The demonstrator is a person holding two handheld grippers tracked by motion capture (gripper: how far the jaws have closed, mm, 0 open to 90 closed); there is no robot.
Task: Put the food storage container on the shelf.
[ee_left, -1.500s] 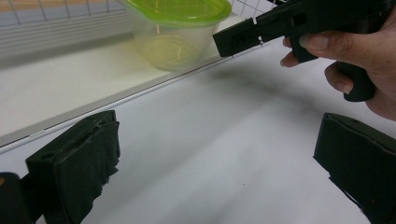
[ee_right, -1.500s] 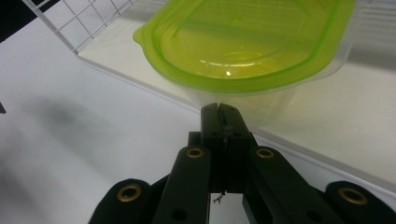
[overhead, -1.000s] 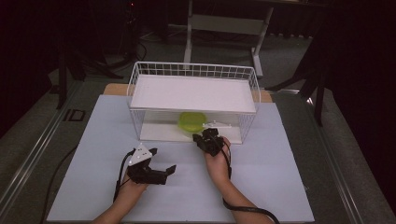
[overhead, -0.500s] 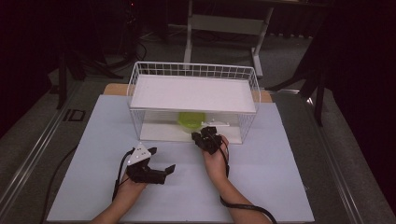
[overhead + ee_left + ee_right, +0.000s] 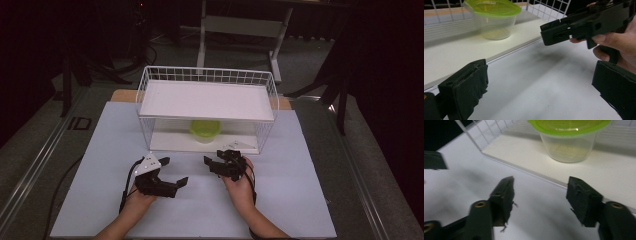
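Observation:
A clear tub with a green lid (image 5: 205, 130) stands on the lower shelf of a white wire rack (image 5: 207, 100). My right gripper (image 5: 214, 156) hovers over the table just in front of the rack and points at the tub (image 5: 569, 142). Its jaws (image 5: 544, 195) have just been opening and stand apart with nothing between them. My left gripper (image 5: 175, 171) rests open on the table to its left, also empty (image 5: 539, 87). From the left gripper view, the tub (image 5: 492, 18) sits at the far left and the person's right hand (image 5: 614, 42) holds the other gripper at the upper right.
The rack has an upper white shelf with wire walls around it, and its front side is open toward me. A pale sheet (image 5: 300, 200) covers the table. Dark floor and a metal stand (image 5: 240, 25) lie beyond the rack.
My right gripper has drawn back from the rack's front toward the person, and its jaws have spread apart. The tub stays on the lower shelf. The left gripper has not moved.

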